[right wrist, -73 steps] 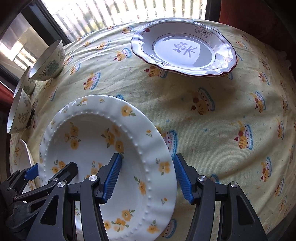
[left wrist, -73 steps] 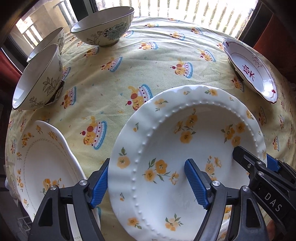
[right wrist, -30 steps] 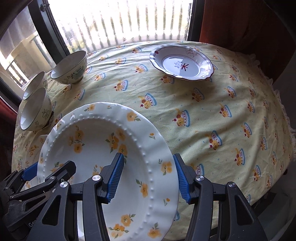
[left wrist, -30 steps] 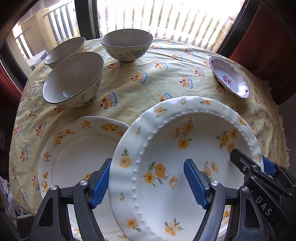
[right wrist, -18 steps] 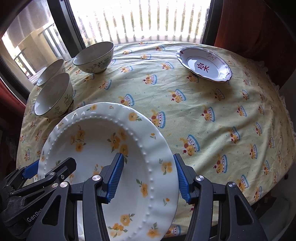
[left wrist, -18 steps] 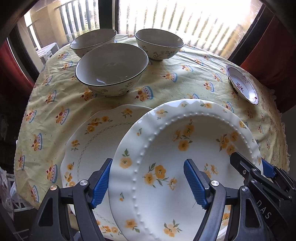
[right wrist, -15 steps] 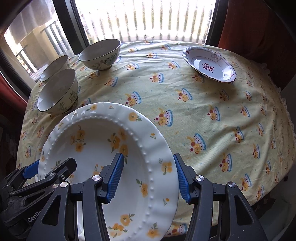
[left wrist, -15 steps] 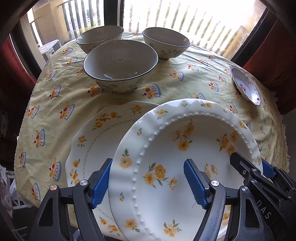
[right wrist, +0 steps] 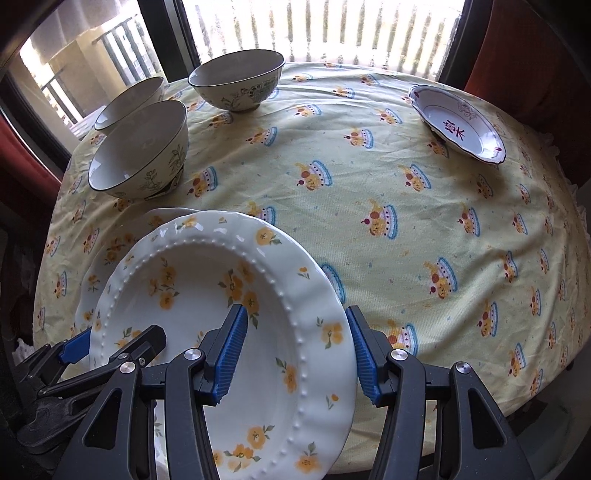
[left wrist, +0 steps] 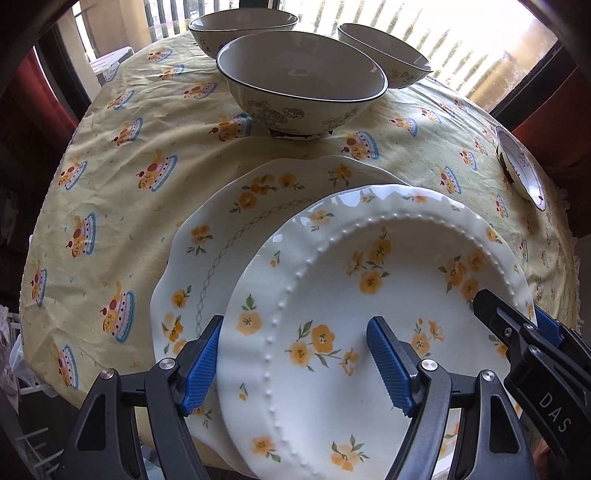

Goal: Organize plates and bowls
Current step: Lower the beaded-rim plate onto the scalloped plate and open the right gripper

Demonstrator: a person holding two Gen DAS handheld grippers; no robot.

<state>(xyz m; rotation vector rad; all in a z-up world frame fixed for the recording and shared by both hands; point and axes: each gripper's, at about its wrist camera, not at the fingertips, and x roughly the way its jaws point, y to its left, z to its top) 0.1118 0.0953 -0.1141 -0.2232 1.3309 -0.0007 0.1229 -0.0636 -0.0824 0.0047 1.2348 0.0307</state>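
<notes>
A white deep plate with yellow flowers and a beaded rim [left wrist: 369,295] is held in the air by both grippers. My left gripper [left wrist: 295,362] is shut on its left rim. My right gripper [right wrist: 295,350] is shut on its right rim [right wrist: 314,332]. The held plate hangs partly over a larger flowered plate [left wrist: 236,229] that lies on the tablecloth; a bit of that plate shows in the right wrist view [right wrist: 107,254]. Three bowls stand beyond: a near one [left wrist: 301,85], one behind it [left wrist: 242,24] and one to the right [left wrist: 384,55].
The round table has a yellow cake-print cloth [right wrist: 388,206]. A small dish with a red character [right wrist: 458,122] sits at the far right; it also shows in the left wrist view [left wrist: 524,173]. Windows and red curtains lie behind the table.
Both grippers carried the flowered plate to the left and lower, over the larger plate. The bowls now appear closer. The grips have not changed.
</notes>
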